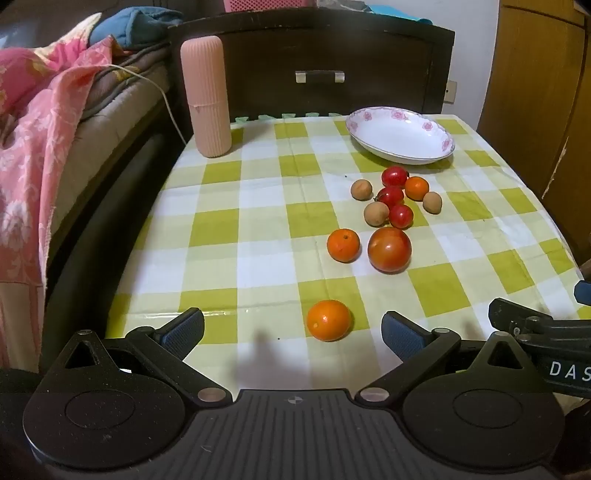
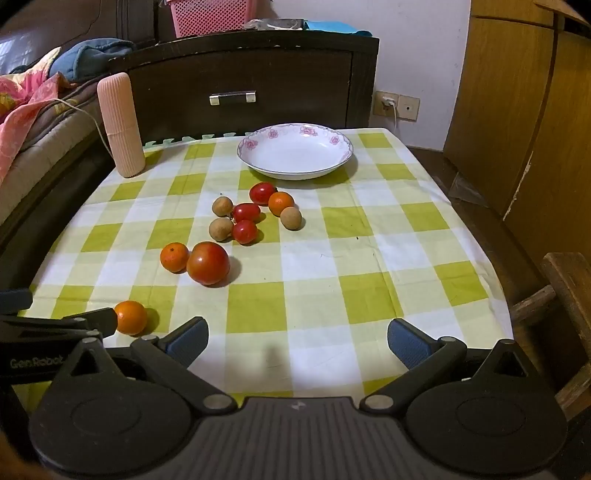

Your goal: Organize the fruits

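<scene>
A bed with a pink flowered blanket (image 1: 33, 122) and a blue cloth (image 1: 136, 24) lies left of the table, whose green-and-white checked cloth (image 2: 332, 266) fills both views. A ribbed pink cylinder (image 1: 207, 99) stands upright at the cloth's far left corner, in front of a dark wooden cabinet (image 2: 251, 74) with a metal handle. A pink basket (image 2: 208, 16) sits on top of that cabinet. Right of the cylinder, at the far edge of the cloth, rests a white plate (image 2: 295, 153) with a pink flower rim, nothing in it. The fruit lies loose on the cloth on the near side of the plate: three small red tomatoes, three brown round fruits and a small orange in a cluster (image 2: 255, 214), then an orange (image 1: 343, 245) touching or just beside a large tomato (image 1: 389, 249), and one lone orange (image 1: 328, 319) nearest the cameras. The left gripper (image 1: 291, 334) hovers over the cloth's near edge, jaws spread wide, the lone orange between its fingers but untouched. The right gripper (image 2: 297, 341) hangs beside it, jaws likewise spread over bare cloth. A wall socket (image 2: 391, 103) and a wooden wardrobe (image 2: 517, 110) close the room right of the plate.
</scene>
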Demonstrator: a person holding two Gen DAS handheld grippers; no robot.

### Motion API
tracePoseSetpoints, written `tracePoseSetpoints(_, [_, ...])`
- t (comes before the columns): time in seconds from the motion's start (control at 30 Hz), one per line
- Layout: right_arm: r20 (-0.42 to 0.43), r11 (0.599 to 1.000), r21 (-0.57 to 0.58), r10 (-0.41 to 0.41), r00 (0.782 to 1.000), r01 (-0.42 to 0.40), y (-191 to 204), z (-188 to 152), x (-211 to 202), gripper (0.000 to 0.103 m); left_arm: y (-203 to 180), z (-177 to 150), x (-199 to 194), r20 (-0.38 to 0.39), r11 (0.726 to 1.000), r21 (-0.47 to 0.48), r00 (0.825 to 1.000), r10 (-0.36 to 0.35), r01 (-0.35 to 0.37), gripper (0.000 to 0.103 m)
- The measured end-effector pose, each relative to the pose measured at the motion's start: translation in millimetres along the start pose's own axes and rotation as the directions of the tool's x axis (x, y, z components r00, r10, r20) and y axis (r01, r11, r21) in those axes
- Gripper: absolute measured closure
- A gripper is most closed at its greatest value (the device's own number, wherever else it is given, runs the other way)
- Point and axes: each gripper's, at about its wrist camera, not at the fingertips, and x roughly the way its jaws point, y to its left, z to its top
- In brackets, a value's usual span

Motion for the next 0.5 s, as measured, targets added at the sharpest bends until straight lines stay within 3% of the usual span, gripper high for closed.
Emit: tracePoseSetpoints(0.5, [-0.014,1.000,-0.011,-0.004,1.000,0.004,1,-4,4,0.001,2,-11,5,-0.004,1.000,-0.010,1.000,-0.006,0.006,0.000])
